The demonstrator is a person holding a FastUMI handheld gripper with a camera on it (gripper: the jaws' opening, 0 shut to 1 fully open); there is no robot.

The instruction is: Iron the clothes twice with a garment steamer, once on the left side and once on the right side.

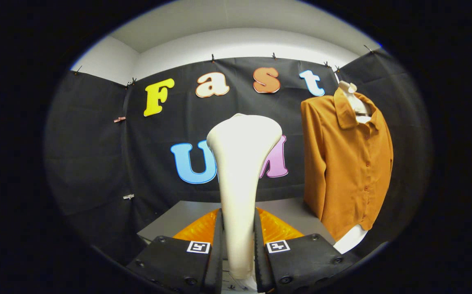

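A brown button-up shirt (348,163) hangs on a pale mannequin form (352,92) against the booth wall, beyond the grey tabletop (289,210). The cream garment steamer (240,183) stands upright, its handle clamped between both fingers of the tongs (238,253).

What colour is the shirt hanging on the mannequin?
The shirt is plain burnt orange, plain to see in the gripper view.
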